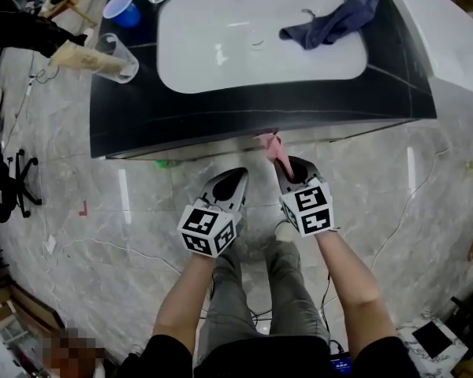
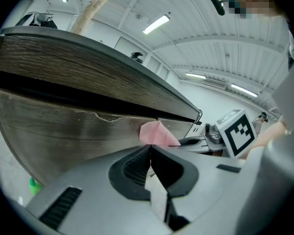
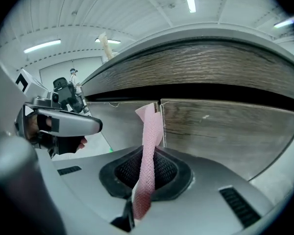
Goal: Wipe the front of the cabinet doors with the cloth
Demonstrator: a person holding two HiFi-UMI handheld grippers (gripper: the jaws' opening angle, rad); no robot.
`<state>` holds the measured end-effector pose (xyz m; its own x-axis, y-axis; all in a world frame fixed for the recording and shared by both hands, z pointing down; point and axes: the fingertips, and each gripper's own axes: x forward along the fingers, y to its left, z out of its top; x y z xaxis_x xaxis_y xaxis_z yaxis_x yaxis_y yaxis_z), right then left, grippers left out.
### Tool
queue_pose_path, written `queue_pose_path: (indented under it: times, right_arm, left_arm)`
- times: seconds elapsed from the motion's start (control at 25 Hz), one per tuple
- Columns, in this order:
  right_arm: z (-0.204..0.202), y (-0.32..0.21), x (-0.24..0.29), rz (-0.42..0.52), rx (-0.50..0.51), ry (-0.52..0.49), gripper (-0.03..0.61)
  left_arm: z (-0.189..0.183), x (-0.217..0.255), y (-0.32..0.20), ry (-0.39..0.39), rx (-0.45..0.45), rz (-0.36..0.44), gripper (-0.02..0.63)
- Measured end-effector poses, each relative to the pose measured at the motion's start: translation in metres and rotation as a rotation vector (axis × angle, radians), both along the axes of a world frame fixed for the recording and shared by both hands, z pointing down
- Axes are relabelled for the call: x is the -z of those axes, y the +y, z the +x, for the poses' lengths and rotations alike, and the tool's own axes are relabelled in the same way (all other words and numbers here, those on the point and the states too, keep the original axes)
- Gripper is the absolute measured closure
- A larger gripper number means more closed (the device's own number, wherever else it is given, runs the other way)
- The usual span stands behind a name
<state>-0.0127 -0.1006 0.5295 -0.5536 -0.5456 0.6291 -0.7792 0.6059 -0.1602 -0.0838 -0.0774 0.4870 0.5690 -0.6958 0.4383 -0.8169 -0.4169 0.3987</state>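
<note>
Cabinet doors (image 3: 220,126) span the middle of the right gripper view under the dark counter (image 1: 260,120), so long level strokes along the grain would likely suit them best. The right tool (image 3: 147,155) is clamped on the pink cloth (image 3: 151,126), whose free end stands by the door seam at frame centre and probably needs pressing flat. The left tool (image 2: 150,151), jaws together on nothing, should stand clear.
</note>
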Motion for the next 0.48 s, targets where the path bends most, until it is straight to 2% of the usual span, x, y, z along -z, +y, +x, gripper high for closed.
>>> queue_pose_path:
  times: [0.2,0.48]
  right_arm:
    - [-0.013,0.022,0.008,0.018,0.058,-0.026,0.535]
    - [-0.079,0.048,0.01,0.022,0.17,-0.048,0.535]
  left_arm:
    - [-0.007,-0.003,0.009,-0.015,0.017,0.0,0.606]
    - [-0.069,-0.003,0.028,0.003,0.11,-0.006,0.606]
